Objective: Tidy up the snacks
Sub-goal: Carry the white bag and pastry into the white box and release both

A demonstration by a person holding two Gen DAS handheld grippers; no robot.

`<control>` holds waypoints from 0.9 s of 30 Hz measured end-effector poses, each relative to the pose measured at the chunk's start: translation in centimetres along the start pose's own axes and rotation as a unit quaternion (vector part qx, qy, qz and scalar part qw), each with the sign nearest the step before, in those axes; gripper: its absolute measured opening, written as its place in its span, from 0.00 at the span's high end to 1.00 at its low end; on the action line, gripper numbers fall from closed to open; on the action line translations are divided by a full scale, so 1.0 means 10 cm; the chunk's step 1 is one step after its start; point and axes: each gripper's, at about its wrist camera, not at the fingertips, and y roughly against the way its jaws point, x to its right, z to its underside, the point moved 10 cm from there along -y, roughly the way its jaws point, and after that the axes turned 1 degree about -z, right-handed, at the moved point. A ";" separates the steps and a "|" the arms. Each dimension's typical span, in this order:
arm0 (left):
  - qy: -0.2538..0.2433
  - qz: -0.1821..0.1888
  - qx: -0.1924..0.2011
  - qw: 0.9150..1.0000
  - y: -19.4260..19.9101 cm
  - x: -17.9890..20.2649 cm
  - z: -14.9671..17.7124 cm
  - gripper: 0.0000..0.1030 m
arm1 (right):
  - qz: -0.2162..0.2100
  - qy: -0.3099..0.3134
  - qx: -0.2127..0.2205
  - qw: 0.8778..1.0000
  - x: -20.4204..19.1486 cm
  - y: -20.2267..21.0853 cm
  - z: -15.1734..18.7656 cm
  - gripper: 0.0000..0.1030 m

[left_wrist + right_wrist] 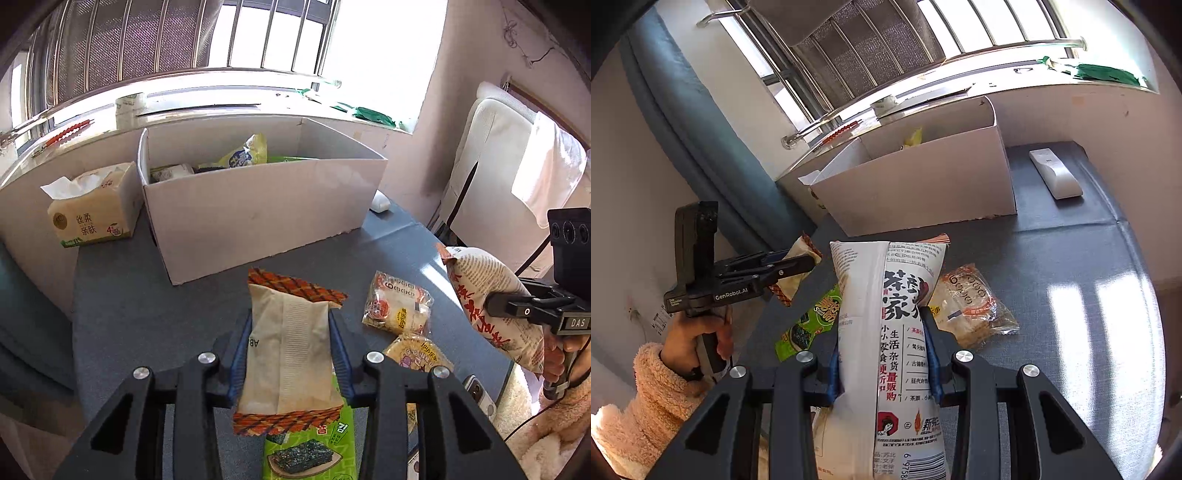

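My left tool (291, 343) was clamped on a beige snack pack (288, 354). The pack's long side pointed to 12 o'clock, straight at the open box (258, 206). My right tool (882, 347) was clamped on a white snack bag (886, 332), long side also toward 12 o'clock. There the box (923, 184) sat near, a bit farther off. I think my left hand was nearer.

Your left hand-held gripper (290, 341): matt black plastic, bright metal screws. Beige packet (288, 354) looks papery, matt. White bag (890, 332) is glossy film. Box (258, 206): plain matt cardboard. Table (122, 314): grey, finely textured covering. Your sleeve (646, 402): fluffy fleece.
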 end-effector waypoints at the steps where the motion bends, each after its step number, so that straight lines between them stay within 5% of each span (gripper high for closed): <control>1: 0.005 0.002 0.014 1.000 0.05 0.00 -0.11 0.58 | 0.000 0.003 0.004 1.000 0.00 0.00 -0.09 0.62; 6: 0.029 -0.001 0.068 0.997 0.16 -0.06 -0.81 0.58 | 0.013 0.031 0.037 0.999 -0.08 -0.01 -0.77 0.62; 12: 0.060 -0.023 0.081 0.995 -0.11 -0.32 -1.58 0.58 | 0.045 0.012 0.064 0.997 -0.01 -0.33 -1.77 0.62; 21: 0.113 -0.037 0.048 0.992 -0.65 -0.78 -1.96 0.52 | 0.114 -0.009 0.035 0.993 0.47 -0.99 -2.52 0.61; 23: 0.128 -0.056 0.040 0.989 -0.68 -0.87 -1.93 0.00 | 0.113 -0.033 0.027 0.993 0.55 -1.05 -2.56 0.43; 24: 0.130 -0.067 0.045 0.988 -0.65 -0.89 -1.93 0.00 | 0.105 -0.046 0.024 0.993 0.57 -1.07 -2.57 0.12; 25: 0.125 -0.071 0.052 0.988 -0.61 -0.90 -1.93 0.00 | 0.091 -0.056 0.025 0.994 0.56 -1.07 -2.57 0.00; 27: 0.122 -0.068 0.058 0.989 -0.56 -0.89 -1.91 0.00 | 0.082 -0.057 0.028 0.995 0.53 -1.03 -2.54 0.00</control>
